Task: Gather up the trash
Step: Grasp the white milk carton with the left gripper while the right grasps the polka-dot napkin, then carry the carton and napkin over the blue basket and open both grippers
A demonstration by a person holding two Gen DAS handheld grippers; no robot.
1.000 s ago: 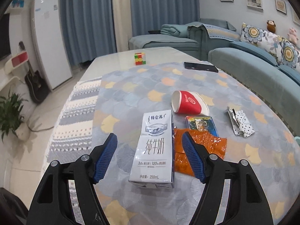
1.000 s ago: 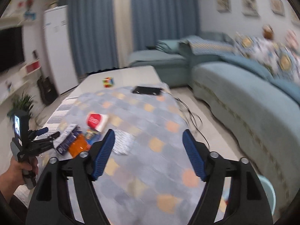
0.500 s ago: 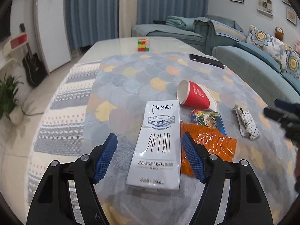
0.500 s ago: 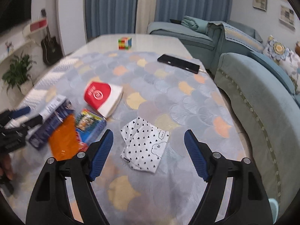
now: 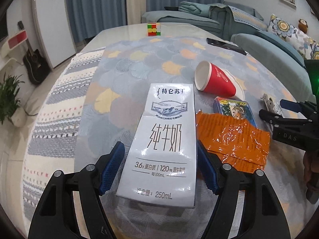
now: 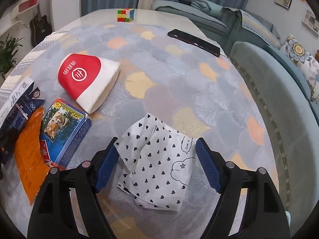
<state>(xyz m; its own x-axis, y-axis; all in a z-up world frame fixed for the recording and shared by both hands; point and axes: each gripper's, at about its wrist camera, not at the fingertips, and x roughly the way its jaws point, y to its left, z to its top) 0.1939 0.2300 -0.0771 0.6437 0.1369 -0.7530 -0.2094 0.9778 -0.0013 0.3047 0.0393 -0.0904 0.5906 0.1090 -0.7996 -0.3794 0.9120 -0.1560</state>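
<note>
A white milk carton (image 5: 163, 139) lies flat on the patterned tablecloth (image 5: 139, 63). My left gripper (image 5: 159, 147) straddles its lower half, jaws closing; a sliver of cloth still shows between the left pad (image 5: 113, 163) and the carton. A crumpled white paper with black hearts (image 6: 159, 159) lies between the jaws of my right gripper (image 6: 157, 141), which are also closing and not pressing on it. A red paper cup (image 5: 215, 81) on its side, a blue card box (image 5: 233, 111) and an orange wrapper (image 5: 233, 141) lie between the two grippers.
A colour cube (image 6: 125, 15) and a black phone (image 6: 194, 41) sit at the far end of the table. A teal sofa (image 6: 279, 99) runs close along the table's right edge. On the left, floor, a plant (image 5: 8, 97) and a guitar (image 5: 35, 65).
My right gripper swung down and across onto the heart paper, and now shows at the right of the left wrist view. My left gripper sank around the carton. Both jaws narrowed slightly.
</note>
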